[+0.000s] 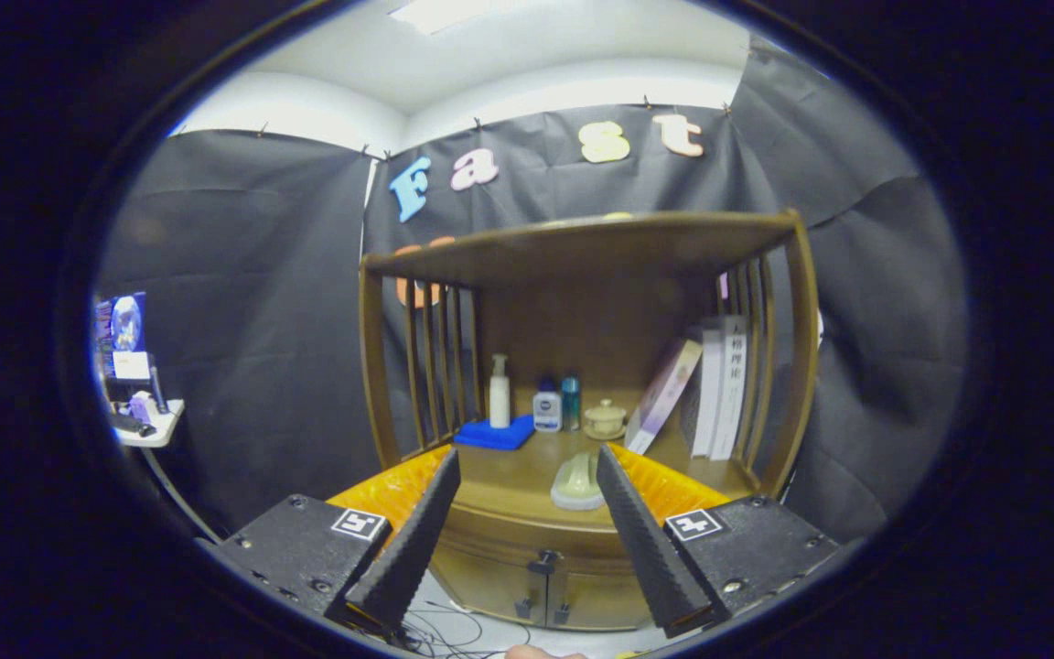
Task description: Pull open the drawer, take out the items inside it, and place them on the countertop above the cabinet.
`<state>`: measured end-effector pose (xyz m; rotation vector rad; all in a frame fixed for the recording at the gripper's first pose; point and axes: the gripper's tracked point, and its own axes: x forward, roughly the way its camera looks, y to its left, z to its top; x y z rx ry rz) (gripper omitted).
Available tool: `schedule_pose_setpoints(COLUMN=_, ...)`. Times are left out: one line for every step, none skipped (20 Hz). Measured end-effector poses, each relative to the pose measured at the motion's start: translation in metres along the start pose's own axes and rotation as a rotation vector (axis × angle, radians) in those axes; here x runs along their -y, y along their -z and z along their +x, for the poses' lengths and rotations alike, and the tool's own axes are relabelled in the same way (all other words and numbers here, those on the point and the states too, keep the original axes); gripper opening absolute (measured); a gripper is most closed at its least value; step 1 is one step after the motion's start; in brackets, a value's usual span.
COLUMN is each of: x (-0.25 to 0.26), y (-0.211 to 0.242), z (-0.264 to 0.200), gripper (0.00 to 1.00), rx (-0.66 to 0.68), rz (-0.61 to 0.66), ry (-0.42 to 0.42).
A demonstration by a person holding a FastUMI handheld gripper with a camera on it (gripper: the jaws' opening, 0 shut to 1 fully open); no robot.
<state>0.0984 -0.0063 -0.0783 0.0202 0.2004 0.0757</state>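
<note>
A brown wooden cabinet (582, 275) with slatted sides stands ahead against the booth wall. Its countertop (509, 485) lies just beyond my fingers. A pale green item (577, 483) rests on that countertop, close to my right finger. The drawer front (527, 540) under the countertop looks closed, with a small dark knob (546, 558) at its middle. Below it are two lower doors (541, 599) with dark handles. My gripper (527, 467) hangs in front of the cabinet at countertop height, open, with nothing between its fingers.
At the back of the countertop stand a white pump bottle (499, 392) on a blue cloth (495, 432), two small bottles (556, 403), a lidded cup (605, 419) and leaning books (705, 389). A side shelf with a screen (129, 366) sits far left. Cables (454, 631) lie on the floor.
</note>
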Motion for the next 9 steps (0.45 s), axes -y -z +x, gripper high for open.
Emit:
schedule_pose_setpoints(x=0.005, y=-0.015, z=-0.013, gripper=0.97, rx=0.011, rz=-0.010, ry=0.009)
schedule_pose_setpoints(x=0.008, y=-0.030, z=-0.024, gripper=0.98, rx=0.028, rz=-0.016, ry=0.015)
schedule_pose_setpoints(x=0.011, y=-0.043, z=-0.038, gripper=0.98, rx=0.044, rz=-0.021, ry=0.024)
schedule_pose_setpoints(x=0.015, y=-0.059, z=-0.051, gripper=0.99, rx=0.067, rz=-0.026, ry=0.030)
schedule_pose_setpoints(x=0.017, y=-0.071, z=-0.063, gripper=0.99, rx=0.084, rz=-0.035, ry=0.044)
schedule_pose_setpoints(x=0.022, y=-0.082, z=-0.077, gripper=0.99, rx=0.104, rz=-0.044, ry=0.058)
schedule_pose_setpoints(x=0.025, y=-0.092, z=-0.089, gripper=0.99, rx=0.125, rz=-0.052, ry=0.077)
schedule_pose_setpoints(x=0.031, y=-0.102, z=-0.103, gripper=0.99, rx=0.141, rz=-0.064, ry=0.104)
schedule_pose_setpoints(x=0.035, y=-0.110, z=-0.115, gripper=0.99, rx=0.160, rz=-0.079, ry=0.131)
